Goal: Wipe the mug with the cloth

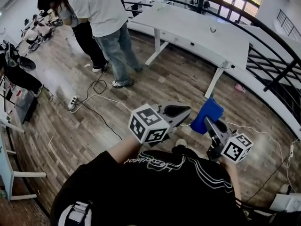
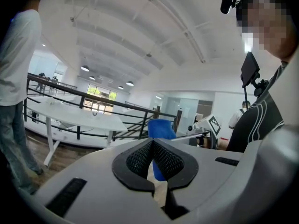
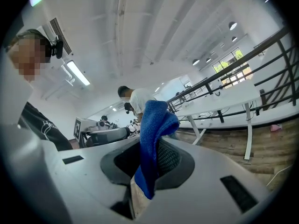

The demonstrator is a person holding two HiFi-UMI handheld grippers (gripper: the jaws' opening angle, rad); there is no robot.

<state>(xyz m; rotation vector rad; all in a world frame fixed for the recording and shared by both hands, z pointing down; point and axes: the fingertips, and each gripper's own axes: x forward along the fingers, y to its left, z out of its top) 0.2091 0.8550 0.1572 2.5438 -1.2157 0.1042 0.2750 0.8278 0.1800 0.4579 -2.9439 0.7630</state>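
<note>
No mug shows in any view. A blue cloth (image 1: 207, 115) hangs from my right gripper (image 1: 210, 123), which is shut on it and held up in front of my chest. In the right gripper view the cloth (image 3: 153, 125) sticks up between the pads of the right gripper (image 3: 150, 157) and folds over. My left gripper (image 1: 183, 110) is raised just left of the cloth, its tips close to it. In the left gripper view the left gripper (image 2: 153, 147) is shut with nothing between its pads, and the cloth (image 2: 161, 129) shows just beyond.
I stand on a wooden floor. A long white table (image 1: 197, 27) and a black railing (image 1: 277, 41) lie ahead. A person in a white shirt and jeans (image 1: 106, 22) stands at the upper left. A power strip (image 1: 73, 102) and cables trail across the floor.
</note>
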